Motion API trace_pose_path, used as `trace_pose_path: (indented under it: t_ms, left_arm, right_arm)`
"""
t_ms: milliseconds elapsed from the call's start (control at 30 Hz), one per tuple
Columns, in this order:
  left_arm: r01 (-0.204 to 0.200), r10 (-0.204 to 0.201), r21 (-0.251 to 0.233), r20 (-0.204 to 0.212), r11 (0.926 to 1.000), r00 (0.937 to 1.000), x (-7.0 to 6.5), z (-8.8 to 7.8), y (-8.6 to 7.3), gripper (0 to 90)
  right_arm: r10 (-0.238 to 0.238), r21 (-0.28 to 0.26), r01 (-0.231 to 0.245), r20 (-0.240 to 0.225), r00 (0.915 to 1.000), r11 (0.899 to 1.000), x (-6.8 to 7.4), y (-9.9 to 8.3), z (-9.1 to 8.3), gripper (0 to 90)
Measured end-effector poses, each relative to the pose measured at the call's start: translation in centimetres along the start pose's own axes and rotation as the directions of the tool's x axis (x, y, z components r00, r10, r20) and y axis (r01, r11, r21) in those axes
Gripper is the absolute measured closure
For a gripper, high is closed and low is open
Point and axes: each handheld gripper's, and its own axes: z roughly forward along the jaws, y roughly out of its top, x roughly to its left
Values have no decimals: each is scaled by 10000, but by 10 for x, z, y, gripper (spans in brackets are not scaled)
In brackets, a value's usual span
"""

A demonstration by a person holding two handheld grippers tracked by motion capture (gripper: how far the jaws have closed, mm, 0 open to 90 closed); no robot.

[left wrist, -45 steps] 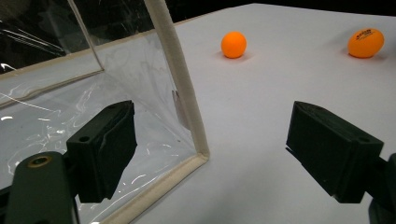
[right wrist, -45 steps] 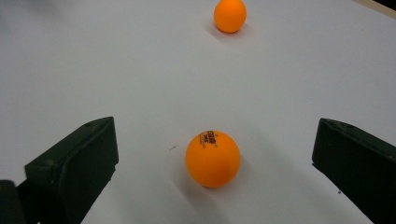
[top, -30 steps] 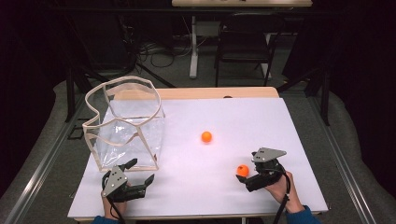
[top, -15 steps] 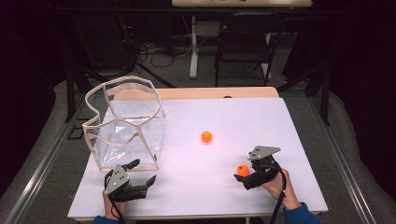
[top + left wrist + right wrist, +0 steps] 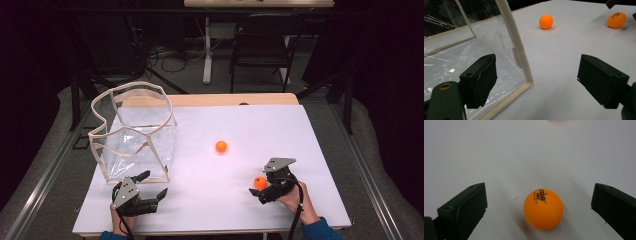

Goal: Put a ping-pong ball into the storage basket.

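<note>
Right tool (image 5: 261, 192): held low over the tabletop (image 5: 280, 130) near its front right corner, jaws pointing toward the left and slightly away from the person, the grey plate on top.
Right tool state: released; in the right gripper view the two black jaws stand wide apart, touching nothing.
Right hand (image 5: 292, 199): wrapped around the rear of the tool, a blue sleeve behind it, the cable trailing back along the wrist.
Near ball (image 5: 543, 209): orange, smooth and round, with small dark printed lettering on its upper face; it rests on the white tabletop between the right tool's jaws, clear of both. In the high view it lies just at the jaw tips (image 5: 259, 182).
Far ball (image 5: 221, 146): a second orange ball, plain-looking, resting near the middle of the tabletop, well apart from both tools.
Left tool (image 5: 152, 189): low at the front left, jaws pointing to the right and spread, released, nothing between them.
Left hand (image 5: 120, 220): grips the tool from behind at the front edge.
Clear bag (image 5: 135, 137): transparent, with cream edging, standing open at the left just beyond the left tool; its front corner shows between the jaws in the left gripper view (image 5: 517, 47).
</note>
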Motion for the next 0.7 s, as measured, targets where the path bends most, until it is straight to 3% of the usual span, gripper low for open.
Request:
trace_pose_path:
  t_ms: [200, 467, 500, 700]
  left_arm:
    - [-57, 57, -18, 1, 10000, 10000, 0, 0, 0, 159]
    - [-76, 76, -31, 14, 10000, 10000, -1, 0, 1, 159]
    - [-86, 86, -32, 18, 10000, 10000, -1, -1, 1, 159]
    - [-86, 86, 30, 95, 10000, 9999, -1, 0, 0, 159]
  right_arm:
    - [55, 47, -55, -32, 10000, 10000, -1, -2, 2, 3]
    - [-17, 308, 14, 92, 10000, 9995, 0, -4, 5, 81]
    - [-15, 386, 7, 200, 9998, 9993, 1, -5, 6, 145]
    - [-157, 754, 123, 439, 9989, 9971, 0, -6, 7, 277]
